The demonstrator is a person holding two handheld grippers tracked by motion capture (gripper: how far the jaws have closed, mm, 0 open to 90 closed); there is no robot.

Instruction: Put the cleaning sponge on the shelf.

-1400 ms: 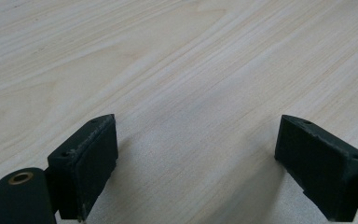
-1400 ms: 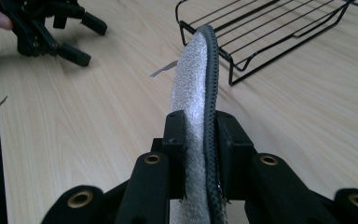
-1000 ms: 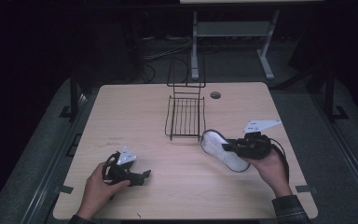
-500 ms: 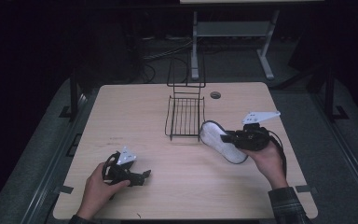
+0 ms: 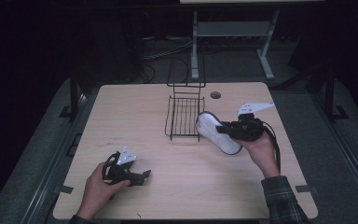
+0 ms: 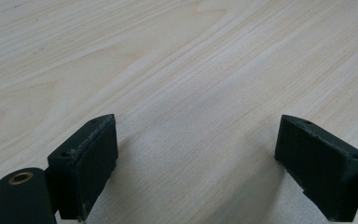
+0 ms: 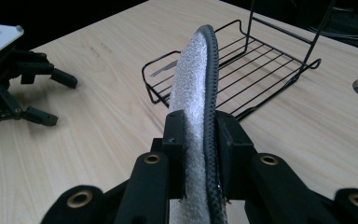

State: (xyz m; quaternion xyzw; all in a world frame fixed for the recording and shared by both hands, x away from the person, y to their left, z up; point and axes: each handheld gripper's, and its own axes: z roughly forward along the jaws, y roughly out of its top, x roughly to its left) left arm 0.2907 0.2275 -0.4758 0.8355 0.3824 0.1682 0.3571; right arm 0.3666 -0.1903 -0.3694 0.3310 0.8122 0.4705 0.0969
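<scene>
A pale, fuzzy insole (image 5: 213,132) with a dark rim is held on edge above the table. My right gripper (image 5: 226,131) is shut on its rear half, just right of the black wire rack (image 5: 185,116). In the right gripper view the insole (image 7: 193,79) rises between the two pads, its tip over the near corner of the rack (image 7: 261,60). My left gripper (image 5: 141,176) rests on the table at the front left, and that hand holds it still. In the left gripper view its jaws (image 6: 196,154) stand wide open over bare wood.
The light wooden table (image 5: 135,116) has a round cable hole (image 5: 215,95) at the back right. The rack has a tall wire back facing away from me. The left gripper (image 7: 9,79) also appears far off in the right gripper view. The floor around the table is dark.
My right gripper has carried the insole away from me and slightly up, closer to the wire rack. The left gripper has stayed put.
</scene>
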